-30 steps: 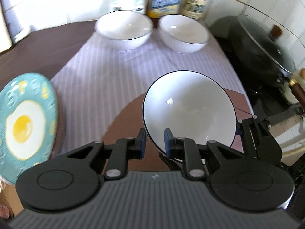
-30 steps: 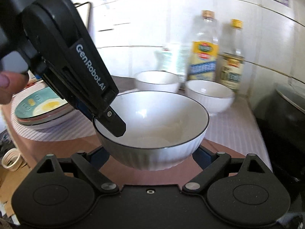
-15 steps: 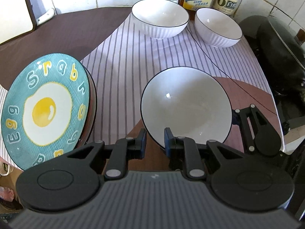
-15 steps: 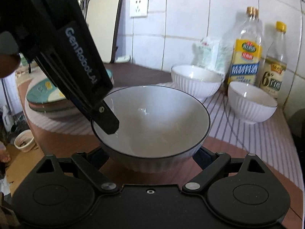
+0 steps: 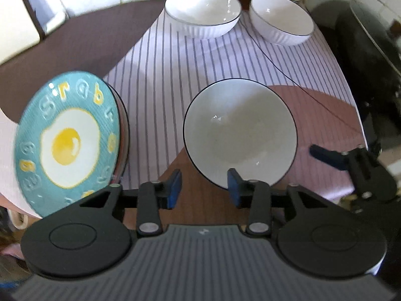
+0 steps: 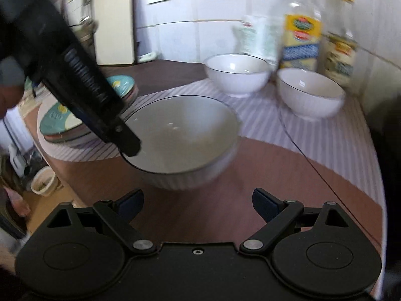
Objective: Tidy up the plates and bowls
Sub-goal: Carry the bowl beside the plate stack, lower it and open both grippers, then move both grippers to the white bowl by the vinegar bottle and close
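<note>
At the centre of the left wrist frame the bowl (image 5: 240, 135) sits just ahead of the left gripper (image 5: 203, 188), whose jaws have just opened off its rim, while the nearby right gripper (image 6: 198, 202) stands wide apart, empty.

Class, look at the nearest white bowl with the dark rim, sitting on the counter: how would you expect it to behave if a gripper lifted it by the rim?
The nearest bowl looks glazed and glossy, so its rim is probably slippery. It appears rigid ceramic, likely weighty and chippable. Its deep rounded wall may make it tilt from a one-sided grip.
</note>
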### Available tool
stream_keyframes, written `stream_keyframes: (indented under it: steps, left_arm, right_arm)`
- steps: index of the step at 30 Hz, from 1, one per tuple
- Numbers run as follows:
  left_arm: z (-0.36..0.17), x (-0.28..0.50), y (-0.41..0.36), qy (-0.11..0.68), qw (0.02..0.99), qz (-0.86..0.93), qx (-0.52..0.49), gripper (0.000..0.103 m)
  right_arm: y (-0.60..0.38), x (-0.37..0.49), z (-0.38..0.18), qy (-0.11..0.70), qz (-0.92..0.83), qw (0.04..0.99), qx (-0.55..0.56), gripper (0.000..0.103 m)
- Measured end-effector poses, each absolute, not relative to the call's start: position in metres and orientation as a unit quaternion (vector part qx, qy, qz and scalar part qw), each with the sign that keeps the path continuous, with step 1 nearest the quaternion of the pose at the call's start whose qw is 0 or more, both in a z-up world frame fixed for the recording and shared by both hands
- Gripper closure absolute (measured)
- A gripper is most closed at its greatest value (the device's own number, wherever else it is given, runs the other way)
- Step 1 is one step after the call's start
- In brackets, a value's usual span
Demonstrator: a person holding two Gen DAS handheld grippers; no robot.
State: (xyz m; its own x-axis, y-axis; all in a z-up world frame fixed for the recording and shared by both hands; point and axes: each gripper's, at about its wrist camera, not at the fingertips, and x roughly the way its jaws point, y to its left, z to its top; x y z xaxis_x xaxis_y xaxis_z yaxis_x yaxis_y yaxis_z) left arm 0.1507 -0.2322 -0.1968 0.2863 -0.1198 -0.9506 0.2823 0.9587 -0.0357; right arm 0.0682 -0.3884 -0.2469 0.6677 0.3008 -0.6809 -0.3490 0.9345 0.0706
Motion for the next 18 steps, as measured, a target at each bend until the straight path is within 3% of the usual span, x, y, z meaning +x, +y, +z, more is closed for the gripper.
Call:
stream_keyframes:
  steps: [8,10,11,12,18]
  left_arm:
    - [-0.163,0.146,-0.228,0.585,0.797,-0.130,0.067,0.051]
    - [-0.153,0.150,-0.226,0.581,0.801,-0.134,0.053,0.051]
    - [-0.148,0.152,-0.225,0.578,0.803,-0.137,0.047,0.051]
    - [-0.144,0.155,-0.225,0.573,0.806,-0.140,0.040,0.051]
    - [-0.121,0.177,-0.234,0.553,0.814,-0.177,-0.015,0.052]
  right_arm:
    - [-0.430,0.052,-0.200,0.387,0.142,0.909,0.060,0.009]
    - [-0.441,0.053,-0.192,0.396,0.114,0.907,0.082,0.021]
    - [-0.446,0.056,-0.188,0.405,0.107,0.903,0.094,0.037]
    - [-0.450,0.058,-0.185,0.411,0.108,0.899,0.104,0.044]
    - [-0.467,0.074,-0.154,0.392,0.092,0.905,0.134,0.047]
